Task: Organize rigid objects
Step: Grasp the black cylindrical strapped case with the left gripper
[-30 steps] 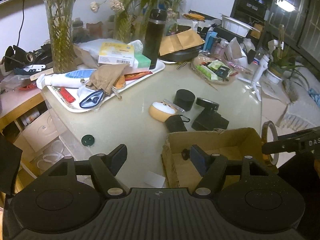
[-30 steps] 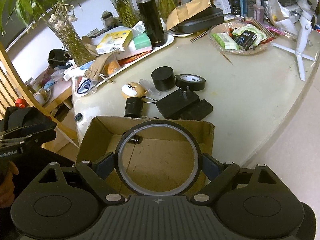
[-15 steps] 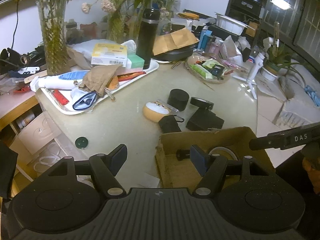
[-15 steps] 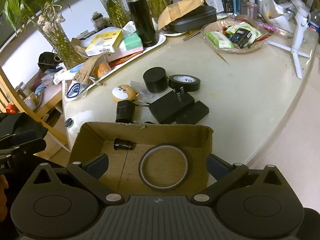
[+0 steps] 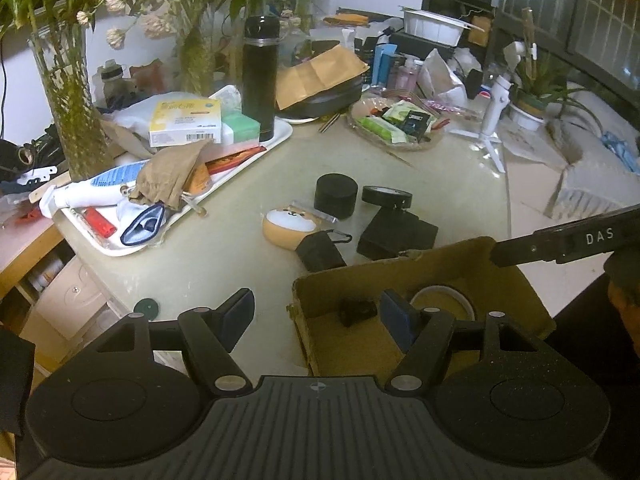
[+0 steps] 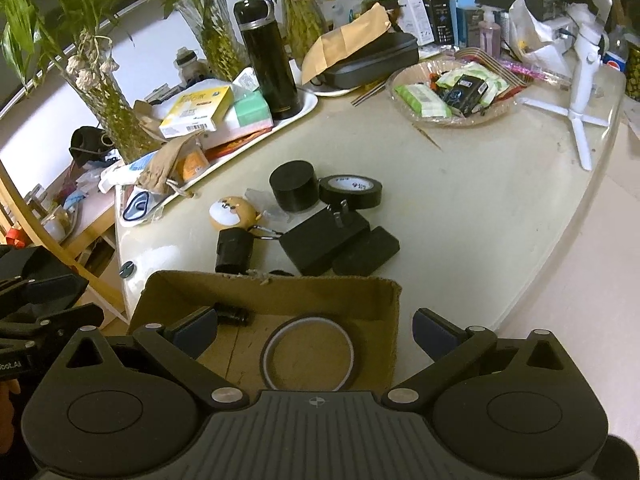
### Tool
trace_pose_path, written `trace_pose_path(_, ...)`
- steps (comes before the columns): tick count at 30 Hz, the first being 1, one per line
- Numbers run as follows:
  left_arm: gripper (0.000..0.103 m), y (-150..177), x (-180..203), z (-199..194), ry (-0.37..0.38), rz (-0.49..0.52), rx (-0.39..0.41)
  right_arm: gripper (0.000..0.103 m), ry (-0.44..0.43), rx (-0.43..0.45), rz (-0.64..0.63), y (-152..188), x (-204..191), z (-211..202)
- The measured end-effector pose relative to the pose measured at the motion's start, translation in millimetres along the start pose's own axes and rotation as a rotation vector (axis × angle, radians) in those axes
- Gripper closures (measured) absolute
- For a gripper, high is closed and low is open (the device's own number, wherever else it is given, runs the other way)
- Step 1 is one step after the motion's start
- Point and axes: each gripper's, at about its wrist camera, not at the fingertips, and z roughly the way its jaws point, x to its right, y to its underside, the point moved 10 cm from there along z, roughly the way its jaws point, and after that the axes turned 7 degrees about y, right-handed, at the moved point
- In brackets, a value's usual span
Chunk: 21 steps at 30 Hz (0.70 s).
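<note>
Right tool (image 6: 314,326) has just opened wide and holds nothing now, the tape ring (image 6: 308,354) I carried a second ago lying flat in the box (image 6: 394,322), left tool (image 5: 316,310) half-open and empty; next the tabletop (image 6: 460,216) pile.

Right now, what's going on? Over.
Right tool open, jaws just widened, empty. Left tool open, empty. Tape ring lies in cardboard box. Nothing blocking.
</note>
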Motion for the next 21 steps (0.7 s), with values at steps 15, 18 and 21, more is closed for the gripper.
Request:
trace_pose_path(15, 0.034, -31.8, -16.4, 47.0, -0.024, -0.135, -0.031, 0.0, -0.02, 0.042, -0.025, -5.2, 5.9, 4.6)
trace_pose_path(18, 0.035, -39.8, -20.1, 60.4, -0.002, -0.158, -0.045, 0.0, -0.013, 0.038, -0.046, -8.4, 6.4, 6.3)
trace_pose_path(21, 0.035, -41.3, -26.6, 74.8, 0.025, -0.208, -0.075, 0.0, -0.015, 0.033, -0.042, -11.9, 8.8, 6.0)
